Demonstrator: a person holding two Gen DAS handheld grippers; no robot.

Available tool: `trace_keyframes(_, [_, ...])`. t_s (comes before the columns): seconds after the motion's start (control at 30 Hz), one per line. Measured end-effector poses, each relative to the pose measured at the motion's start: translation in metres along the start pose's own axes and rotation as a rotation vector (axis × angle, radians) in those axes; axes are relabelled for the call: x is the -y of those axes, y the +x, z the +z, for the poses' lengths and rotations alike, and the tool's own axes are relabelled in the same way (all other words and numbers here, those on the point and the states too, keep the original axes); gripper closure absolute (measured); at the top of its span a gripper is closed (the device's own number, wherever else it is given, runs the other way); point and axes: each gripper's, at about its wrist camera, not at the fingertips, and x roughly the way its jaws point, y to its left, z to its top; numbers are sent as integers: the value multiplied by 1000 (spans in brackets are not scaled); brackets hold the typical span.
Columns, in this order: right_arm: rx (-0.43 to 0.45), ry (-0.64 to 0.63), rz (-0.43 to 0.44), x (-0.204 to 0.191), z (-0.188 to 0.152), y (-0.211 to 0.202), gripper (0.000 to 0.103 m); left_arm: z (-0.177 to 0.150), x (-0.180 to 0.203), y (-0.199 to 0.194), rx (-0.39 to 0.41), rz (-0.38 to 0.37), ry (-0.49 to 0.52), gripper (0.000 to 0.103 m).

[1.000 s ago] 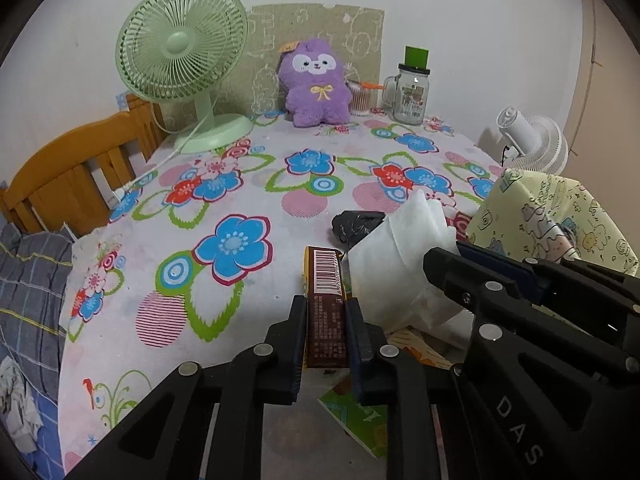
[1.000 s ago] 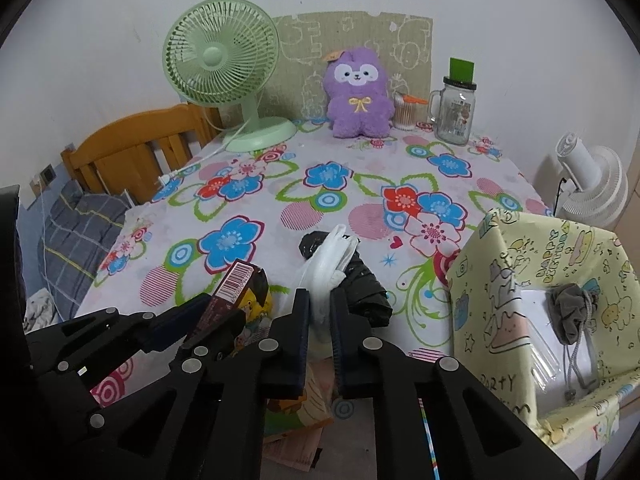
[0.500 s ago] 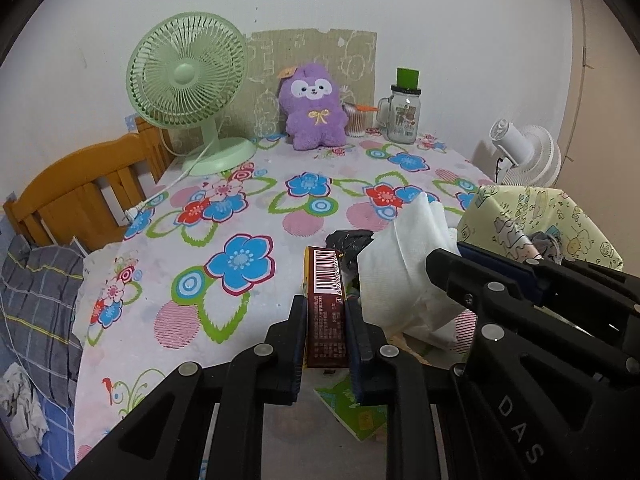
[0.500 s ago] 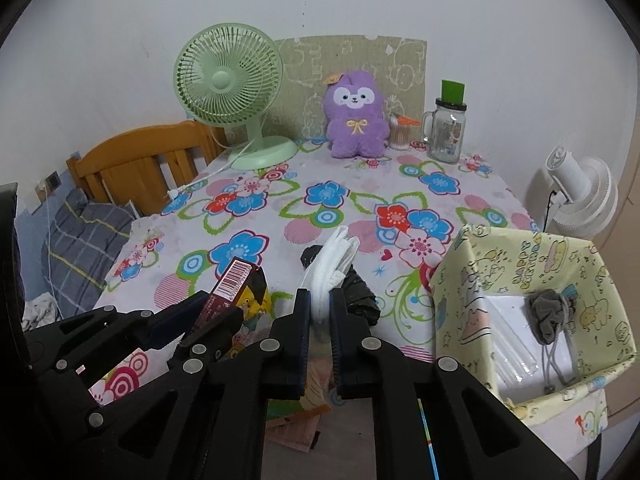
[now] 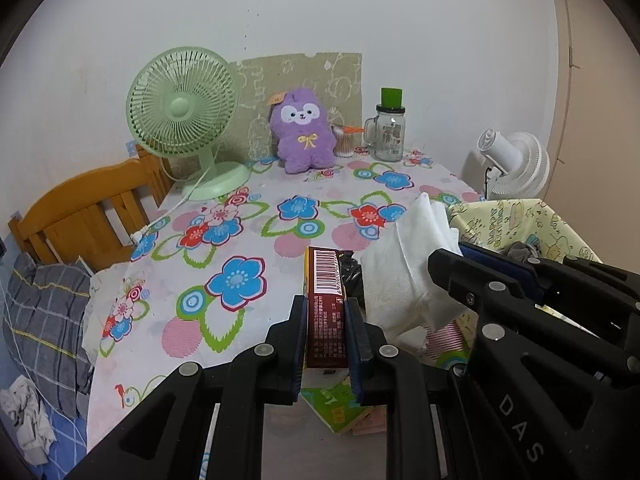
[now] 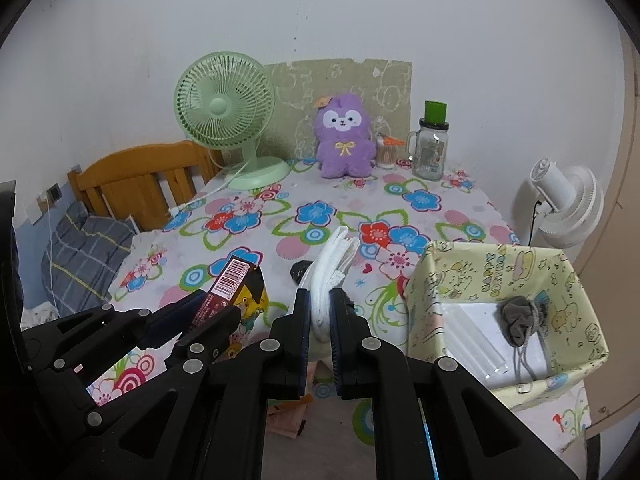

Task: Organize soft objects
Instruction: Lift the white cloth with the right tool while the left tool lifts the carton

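In the left wrist view, the left gripper (image 5: 327,334) at lower centre is clamped on a brown packet (image 5: 325,307) standing upright between its jaws, clear of the table (image 5: 248,216); the right gripper (image 5: 472,276) enters from the right, gripping a white cloth (image 5: 404,276). Both items look lifted, so the step in hand seems to be carrying them. In the right wrist view, the right gripper (image 6: 320,314) at lower centre pinches the folded cloth (image 6: 332,264), with the left gripper (image 6: 208,314) and packet (image 6: 228,284) at lower left. The yellow box (image 6: 496,276) at right already holds a grey pouch (image 6: 520,316). The next move likely calls for swinging the cloth over the box's open top before letting go.
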Motion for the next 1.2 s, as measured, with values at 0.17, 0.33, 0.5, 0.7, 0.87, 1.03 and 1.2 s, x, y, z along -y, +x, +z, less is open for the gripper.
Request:
trace_keyframes(0.17, [21, 1, -3, 5, 3, -12, 91, 5, 8, -10, 20, 0, 8, 87])
trace_keyframes(0.33, [37, 4, -9, 10, 5, -21, 91, 10, 15, -18, 36, -10, 13, 87])
trace_keyframes(0.5, [48, 1, -15, 17, 10, -29, 91, 15, 22, -24, 52, -10, 23, 87])
trace_keyframes(0.7, [57, 0, -27, 26, 14, -35, 91, 21, 31, -29, 66, -14, 32, 87])
trace_keyframes(0.87, [61, -3, -30, 33, 19, -39, 91, 26, 37, -31, 76, -15, 37, 87])
trace_keyframes(1.03, [72, -12, -31, 42, 23, -43, 91, 32, 45, -33, 88, -9, 33, 87])
trace_keyframes(1.2, [84, -12, -37, 54, 29, -48, 91, 40, 56, -35, 99, -8, 41, 87])
